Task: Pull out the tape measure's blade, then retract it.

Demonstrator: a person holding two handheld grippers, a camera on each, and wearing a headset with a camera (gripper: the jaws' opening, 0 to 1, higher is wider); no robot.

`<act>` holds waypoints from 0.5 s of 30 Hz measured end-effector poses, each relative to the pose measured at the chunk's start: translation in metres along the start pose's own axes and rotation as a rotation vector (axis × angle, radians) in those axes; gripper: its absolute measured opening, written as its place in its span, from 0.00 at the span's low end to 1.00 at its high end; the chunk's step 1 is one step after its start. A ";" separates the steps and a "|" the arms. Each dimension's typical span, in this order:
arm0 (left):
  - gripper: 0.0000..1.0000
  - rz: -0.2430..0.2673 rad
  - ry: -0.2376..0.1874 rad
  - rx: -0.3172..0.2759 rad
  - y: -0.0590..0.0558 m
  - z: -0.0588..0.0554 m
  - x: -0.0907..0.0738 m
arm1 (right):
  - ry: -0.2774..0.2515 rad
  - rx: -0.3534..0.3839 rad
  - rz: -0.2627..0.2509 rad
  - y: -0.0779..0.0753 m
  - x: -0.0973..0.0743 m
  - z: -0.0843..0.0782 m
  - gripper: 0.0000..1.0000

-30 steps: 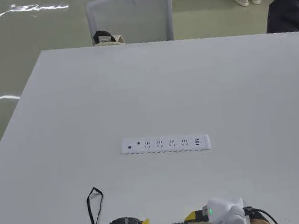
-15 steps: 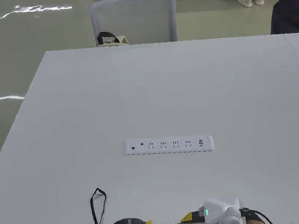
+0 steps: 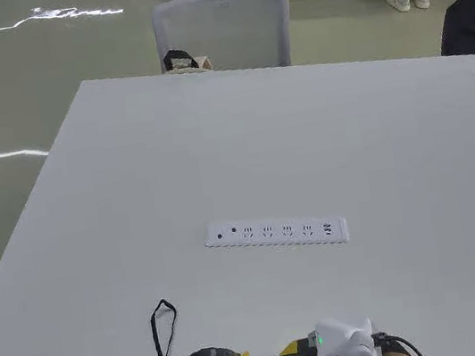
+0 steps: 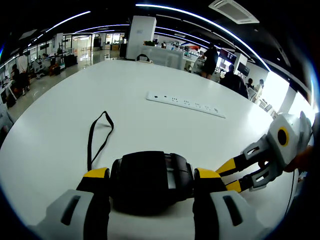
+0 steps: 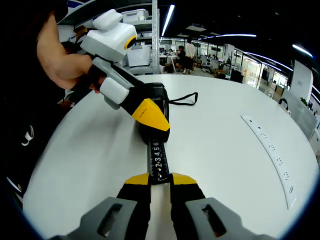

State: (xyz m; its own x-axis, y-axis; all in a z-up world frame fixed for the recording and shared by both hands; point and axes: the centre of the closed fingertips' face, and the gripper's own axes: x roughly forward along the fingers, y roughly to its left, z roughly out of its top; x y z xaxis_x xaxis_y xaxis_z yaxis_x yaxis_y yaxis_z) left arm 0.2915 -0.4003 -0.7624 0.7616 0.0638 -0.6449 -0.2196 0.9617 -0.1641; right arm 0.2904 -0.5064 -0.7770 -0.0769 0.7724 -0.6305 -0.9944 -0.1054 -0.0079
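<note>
Case braced, blade pinched, a short stretch of tape drawn between my tongs.

My right tongs [image 5: 160, 179] are clenched on the end of the blade [image 5: 156, 157], numbers facing up, so I can steer it in line. My left tongs [image 4: 151, 174] clamp the black case [image 4: 150, 192] by its sides to stop it sliding on the surface [image 3: 302, 131]. The case sits at the near edge, its strap [image 4: 97, 135] trailing away and the power strip [image 3: 276, 231] well apart beyond. Only a little blade is out, so I judge the travel is near its short end.
</note>
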 end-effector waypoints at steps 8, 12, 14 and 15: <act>0.64 -0.014 0.006 -0.012 0.000 -0.002 0.001 | -0.009 -0.004 0.014 0.001 0.013 0.009 0.13; 0.64 -0.025 0.009 -0.021 0.000 -0.001 -0.001 | -0.015 -0.009 0.021 0.002 0.021 0.015 0.13; 0.64 -0.029 0.008 -0.032 0.000 0.000 -0.001 | -0.004 -0.012 0.021 0.002 0.025 0.014 0.13; 0.64 -0.030 0.012 -0.028 0.000 -0.001 -0.001 | -0.019 -0.003 0.025 0.002 0.026 0.017 0.13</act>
State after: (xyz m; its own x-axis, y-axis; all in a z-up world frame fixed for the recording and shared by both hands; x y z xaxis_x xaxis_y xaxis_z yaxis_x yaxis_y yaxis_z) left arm 0.2898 -0.4004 -0.7628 0.7608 0.0317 -0.6482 -0.2140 0.9552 -0.2045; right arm 0.2852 -0.4754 -0.7801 -0.1029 0.7811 -0.6158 -0.9920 -0.1263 0.0055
